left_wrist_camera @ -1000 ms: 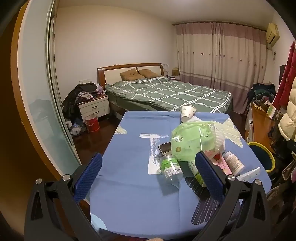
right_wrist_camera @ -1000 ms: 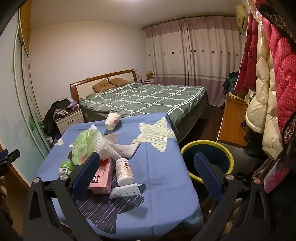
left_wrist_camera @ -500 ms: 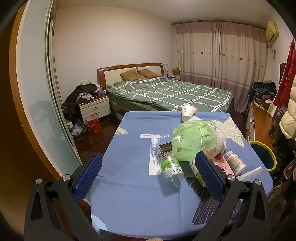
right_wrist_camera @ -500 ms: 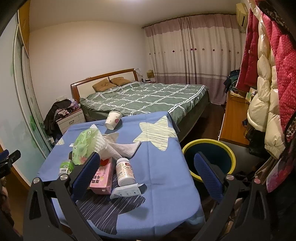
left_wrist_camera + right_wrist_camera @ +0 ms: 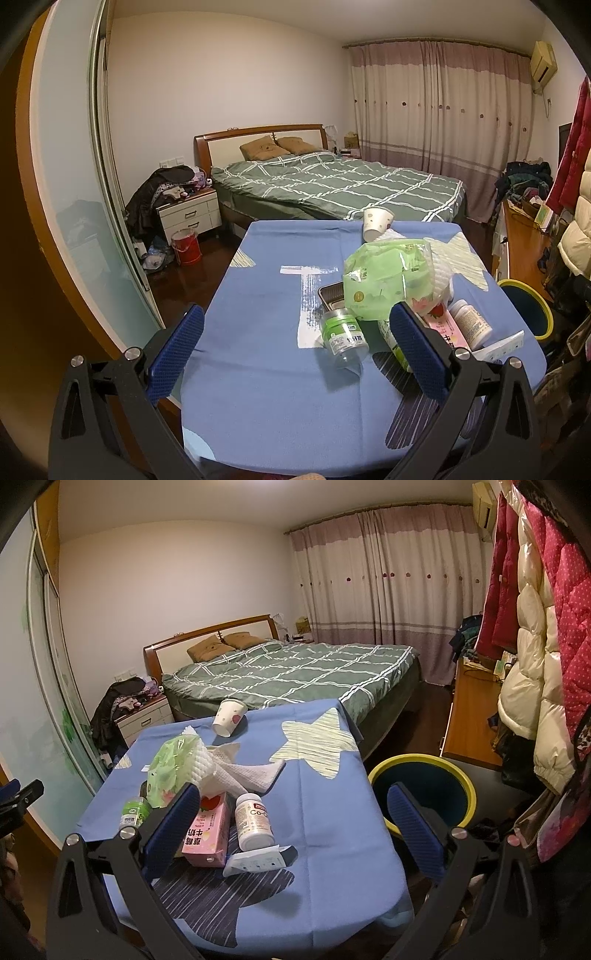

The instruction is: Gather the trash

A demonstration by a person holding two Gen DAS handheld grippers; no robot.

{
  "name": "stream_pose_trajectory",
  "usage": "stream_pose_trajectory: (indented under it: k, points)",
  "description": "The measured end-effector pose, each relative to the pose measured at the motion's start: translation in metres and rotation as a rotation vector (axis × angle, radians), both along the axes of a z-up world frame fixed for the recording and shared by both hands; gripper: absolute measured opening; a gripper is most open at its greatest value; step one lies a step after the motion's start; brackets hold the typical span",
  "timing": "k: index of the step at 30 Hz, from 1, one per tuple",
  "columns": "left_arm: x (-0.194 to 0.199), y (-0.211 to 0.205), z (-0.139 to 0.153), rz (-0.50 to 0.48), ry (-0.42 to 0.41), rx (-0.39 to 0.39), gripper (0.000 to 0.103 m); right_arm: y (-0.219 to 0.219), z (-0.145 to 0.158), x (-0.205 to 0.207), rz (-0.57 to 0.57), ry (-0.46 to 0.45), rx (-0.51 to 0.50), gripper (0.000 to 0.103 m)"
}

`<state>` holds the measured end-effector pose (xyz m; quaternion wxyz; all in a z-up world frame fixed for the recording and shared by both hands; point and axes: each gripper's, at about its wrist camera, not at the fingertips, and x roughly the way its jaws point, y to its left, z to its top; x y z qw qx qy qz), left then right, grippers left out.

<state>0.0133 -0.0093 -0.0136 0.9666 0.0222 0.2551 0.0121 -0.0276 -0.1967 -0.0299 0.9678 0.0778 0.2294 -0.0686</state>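
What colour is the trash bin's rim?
Yellow, around a dark blue trash bin; it shows best in the right wrist view.

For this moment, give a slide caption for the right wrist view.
Open right gripper above a blue table strewn with trash, yellow-rimmed bin alongside.

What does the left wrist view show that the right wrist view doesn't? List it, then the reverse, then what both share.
Only the left wrist view: the red bucket on the floor by the nightstand and a metal tray behind the green bag.

Only the right wrist view: the hanging red and cream jackets, plus the bin's full rim.

Both: the blue tablecloth, paper cup, green bag, pink carton, white pill bottle, yellow-rimmed bin and bed.
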Motion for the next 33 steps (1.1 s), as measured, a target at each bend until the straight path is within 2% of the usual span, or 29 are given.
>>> stream_pose_trajectory:
  k: [33]
  points:
    - [0.0012, -0.0015, -0.0065, 0.001, 0.01, 0.009, 0.099, -0.0006, -0.004, 0.0033, 0.009, 0.011, 0.008, 0.097]
